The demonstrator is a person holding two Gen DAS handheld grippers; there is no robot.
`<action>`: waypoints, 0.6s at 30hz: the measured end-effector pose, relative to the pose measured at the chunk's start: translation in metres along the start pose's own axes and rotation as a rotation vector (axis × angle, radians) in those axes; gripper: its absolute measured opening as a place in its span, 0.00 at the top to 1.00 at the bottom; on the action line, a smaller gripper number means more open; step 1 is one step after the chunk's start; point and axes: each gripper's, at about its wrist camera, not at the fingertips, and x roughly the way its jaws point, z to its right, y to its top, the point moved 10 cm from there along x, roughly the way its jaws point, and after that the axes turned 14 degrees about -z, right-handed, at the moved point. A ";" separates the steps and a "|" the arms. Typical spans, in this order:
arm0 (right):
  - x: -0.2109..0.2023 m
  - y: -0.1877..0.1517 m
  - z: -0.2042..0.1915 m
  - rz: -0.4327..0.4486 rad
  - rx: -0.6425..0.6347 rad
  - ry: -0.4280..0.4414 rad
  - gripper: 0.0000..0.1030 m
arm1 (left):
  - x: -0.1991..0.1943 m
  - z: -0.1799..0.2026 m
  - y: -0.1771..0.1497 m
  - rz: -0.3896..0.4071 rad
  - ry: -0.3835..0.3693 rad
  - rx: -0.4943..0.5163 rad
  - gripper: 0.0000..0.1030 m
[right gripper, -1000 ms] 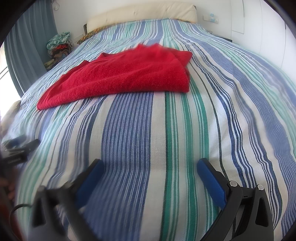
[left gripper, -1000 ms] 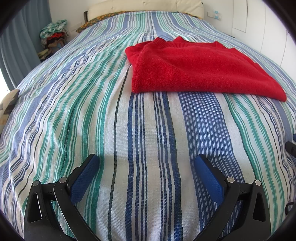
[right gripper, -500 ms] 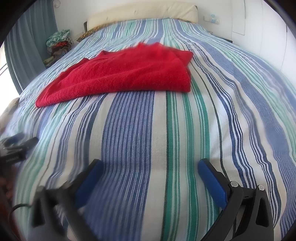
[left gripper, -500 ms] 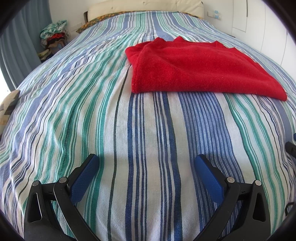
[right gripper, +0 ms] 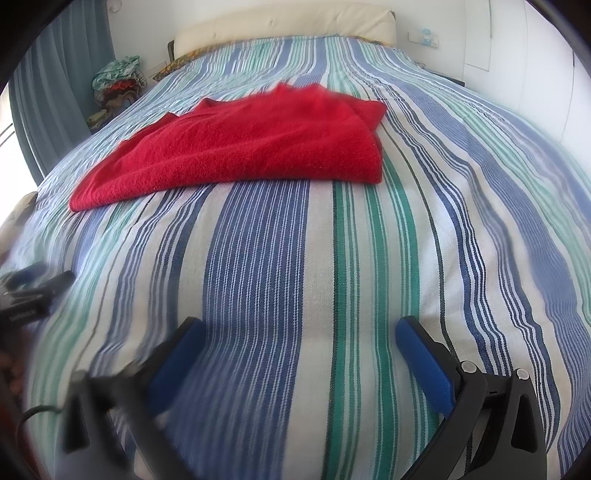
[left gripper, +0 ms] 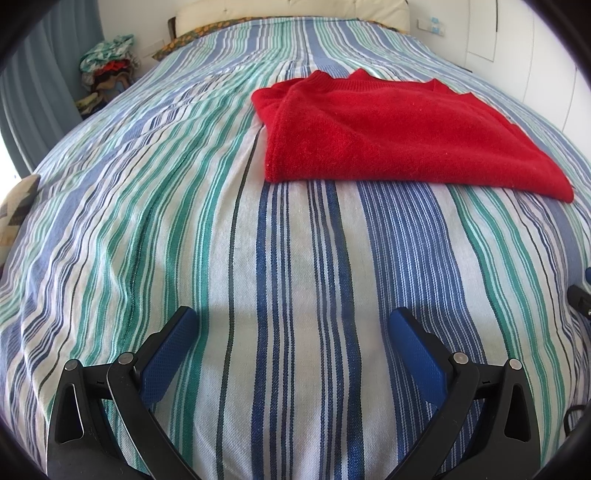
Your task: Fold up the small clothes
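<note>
The right wrist view is smeared by blur along its left side, so the left finger of the right gripper [right gripper: 295, 332] and the left gripper's tip at the frame edge are hard to make out. The striped bedspread [left gripper: 288, 280] in blue, green and white covers the bed up to a cream headboard [right gripper: 288, 26]; a heap of clothes [left gripper: 109, 62] sits by the grey-blue curtain [left gripper: 40, 92]. No writing is readable. The red sweater [left gripper: 391, 136] lies folded mid-bed, well ahead of both grippers. The left gripper [left gripper: 291, 325] and the right both hover with jaws wide and empty.
</note>
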 end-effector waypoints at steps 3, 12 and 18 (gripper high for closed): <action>0.000 0.000 0.000 -0.002 -0.001 -0.001 0.01 | -0.011 -0.004 0.000 -0.087 -0.072 -0.009 0.02; -0.040 0.048 0.029 0.049 0.150 0.206 0.06 | -0.051 -0.090 0.025 0.024 -0.044 -0.077 0.02; -0.027 0.147 0.086 0.014 0.303 0.250 0.24 | -0.032 -0.123 0.003 0.016 -0.090 -0.243 0.02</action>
